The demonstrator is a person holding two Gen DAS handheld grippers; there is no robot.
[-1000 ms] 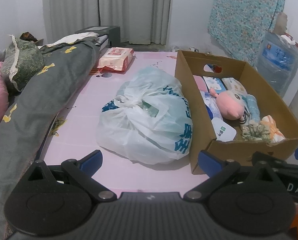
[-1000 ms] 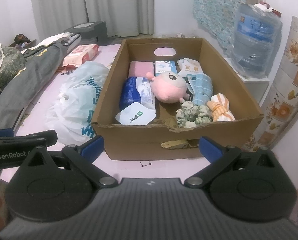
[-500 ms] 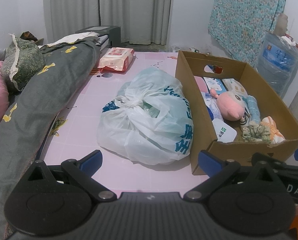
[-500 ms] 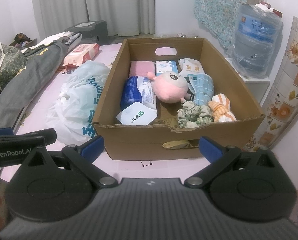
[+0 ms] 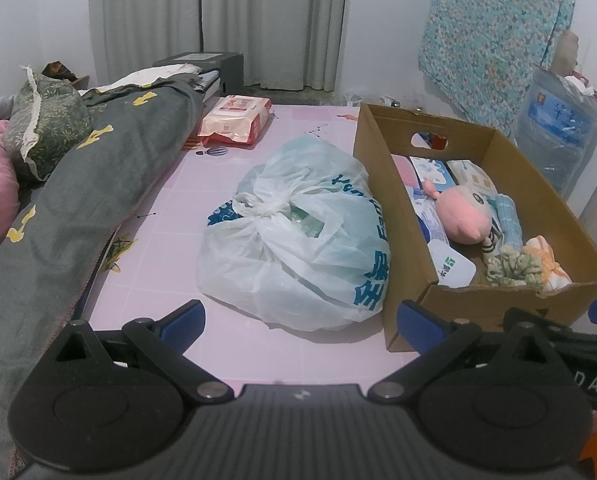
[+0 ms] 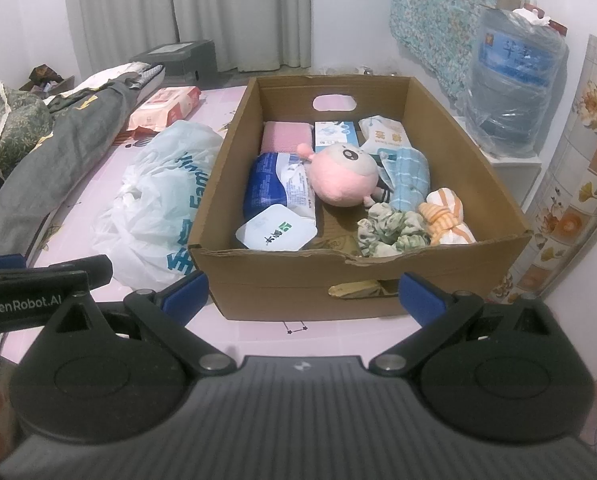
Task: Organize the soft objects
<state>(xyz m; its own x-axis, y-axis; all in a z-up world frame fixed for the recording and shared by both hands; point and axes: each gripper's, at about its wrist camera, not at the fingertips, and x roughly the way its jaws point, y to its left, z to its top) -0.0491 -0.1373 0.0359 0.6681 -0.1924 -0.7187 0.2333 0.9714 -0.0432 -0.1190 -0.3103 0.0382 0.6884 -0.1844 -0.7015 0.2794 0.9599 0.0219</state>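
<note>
Both grippers are seen spread wide with nothing between the blue pads: left gripper (image 5: 300,322) hovers over the pink mat (image 5: 234,184), right gripper (image 6: 302,294) sits just short of the near wall of the cardboard box (image 6: 298,276). The box is corrugated, open-topped, with an oval handle cutout in the far wall and a torn near rim; its long axis runs 6 to 12 o'clock in the right wrist view. Inside, a round pink plush toy (image 6: 344,178) lies at centre, head toward 12; its striped legs are partly hidden. At its 9 o'clock is a glossy blue-white wipes pack (image 6: 276,186), long axis 6–12, with a white pouch (image 6: 276,232) resting on its near end. At 3 o'clock is a ribbed light-blue cloth (image 6: 408,178); at 5 o'clock a crinkled green scrunchie (image 6: 390,230) touches an orange-striped knotted cloth (image 6: 446,216). A pink folded cloth (image 6: 286,136) and small packets are at the far wall, print unreadable. A knotted translucent plastic bag (image 5: 298,232) touches the box's left wall; its contents are hard to make out. A red-white tissue pack (image 5: 236,120) lies at 11 o'clock, beside a grey quilt (image 5: 78,200).
</note>
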